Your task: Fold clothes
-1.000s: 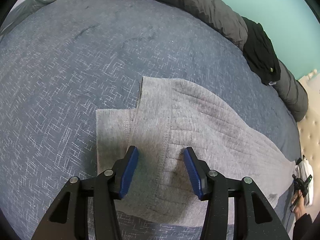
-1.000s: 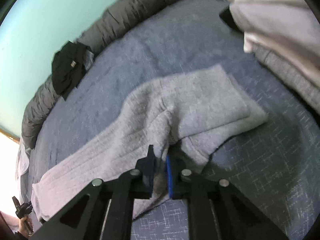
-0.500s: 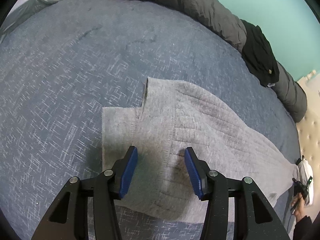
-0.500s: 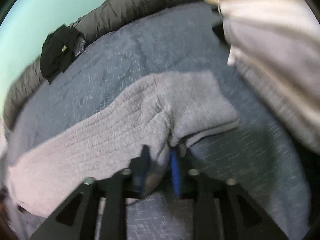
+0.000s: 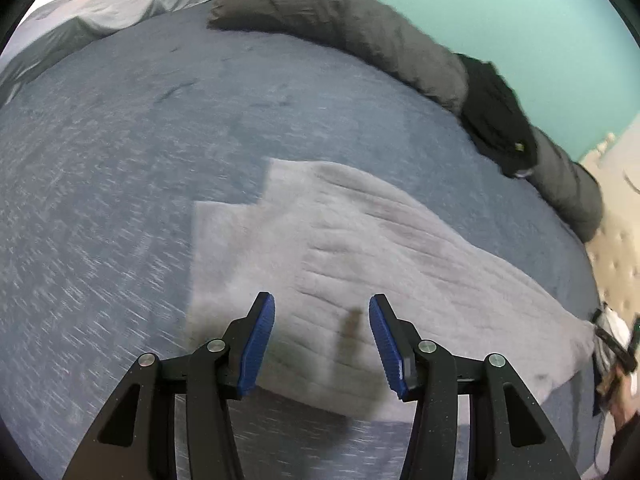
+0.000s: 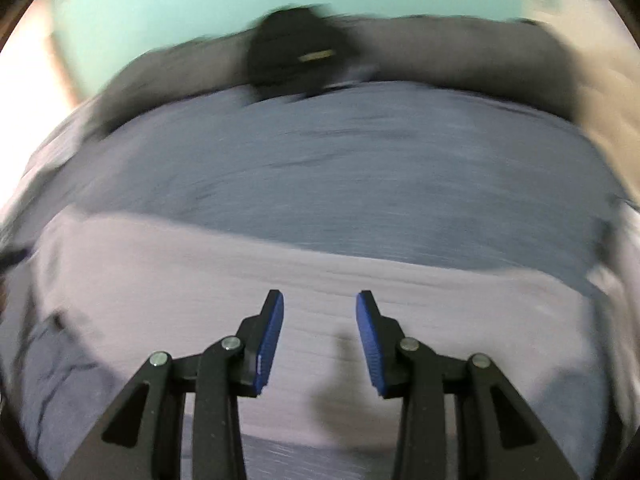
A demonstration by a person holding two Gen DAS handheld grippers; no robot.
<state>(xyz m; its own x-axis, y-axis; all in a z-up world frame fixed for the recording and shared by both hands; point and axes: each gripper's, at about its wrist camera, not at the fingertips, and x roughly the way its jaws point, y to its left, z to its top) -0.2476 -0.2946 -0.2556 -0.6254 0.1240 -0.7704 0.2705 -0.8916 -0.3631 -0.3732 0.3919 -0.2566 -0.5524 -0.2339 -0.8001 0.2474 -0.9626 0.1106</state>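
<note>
**Both claws empty over the grey garment**

The left claw (image 5: 322, 342) is roughly half open with nothing in it, hanging just above the grey garment (image 5: 400, 264). The right claw (image 6: 320, 338) has just been opening, nothing between its pads, over the same cloth. The garment lies flat on the blue bed (image 5: 160, 128) right under both. Further out, a dark grey duvet roll (image 5: 360, 28) with a black garment (image 5: 496, 120) on it, then the teal wall (image 5: 520, 8).
</note>
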